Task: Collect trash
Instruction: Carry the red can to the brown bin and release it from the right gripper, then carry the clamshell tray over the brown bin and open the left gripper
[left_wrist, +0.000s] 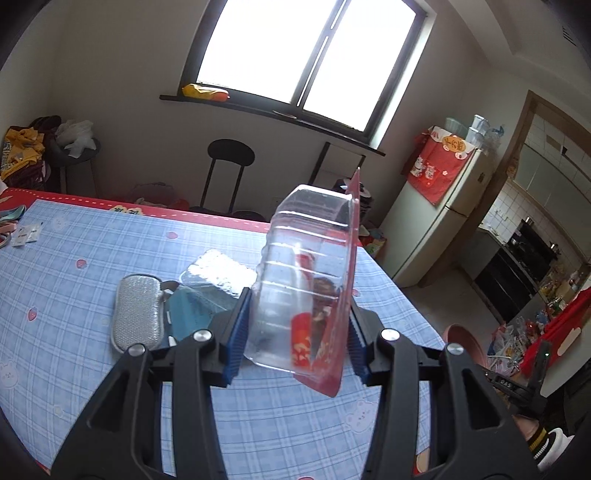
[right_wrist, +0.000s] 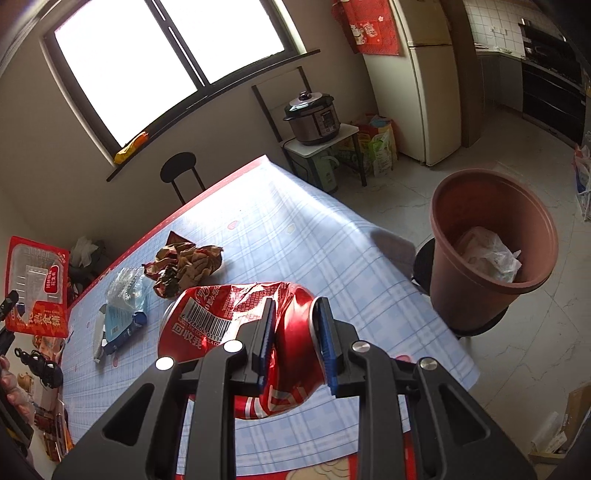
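My left gripper (left_wrist: 299, 325) is shut on a clear plastic food tray with a red film lid (left_wrist: 306, 280) and holds it upright above the table; the tray also shows at the left edge of the right wrist view (right_wrist: 37, 280). My right gripper (right_wrist: 295, 339) is shut on a crushed red cola can (right_wrist: 236, 317) held over the table's near part. A brown trash bin (right_wrist: 491, 243) stands on the floor right of the table, with a white bag inside. A crumpled brown wrapper (right_wrist: 184, 266) and clear plastic packaging (right_wrist: 125, 288) lie on the table.
The table has a blue checked cloth (right_wrist: 295, 236) with a red border. A silver sponge pad (left_wrist: 136, 310), a teal packet (left_wrist: 192, 310) and a foil sheet (left_wrist: 221, 271) lie ahead of the left gripper. A stool (right_wrist: 181, 173), a rice cooker stand (right_wrist: 314, 118) and a fridge (right_wrist: 432, 81) stand beyond.
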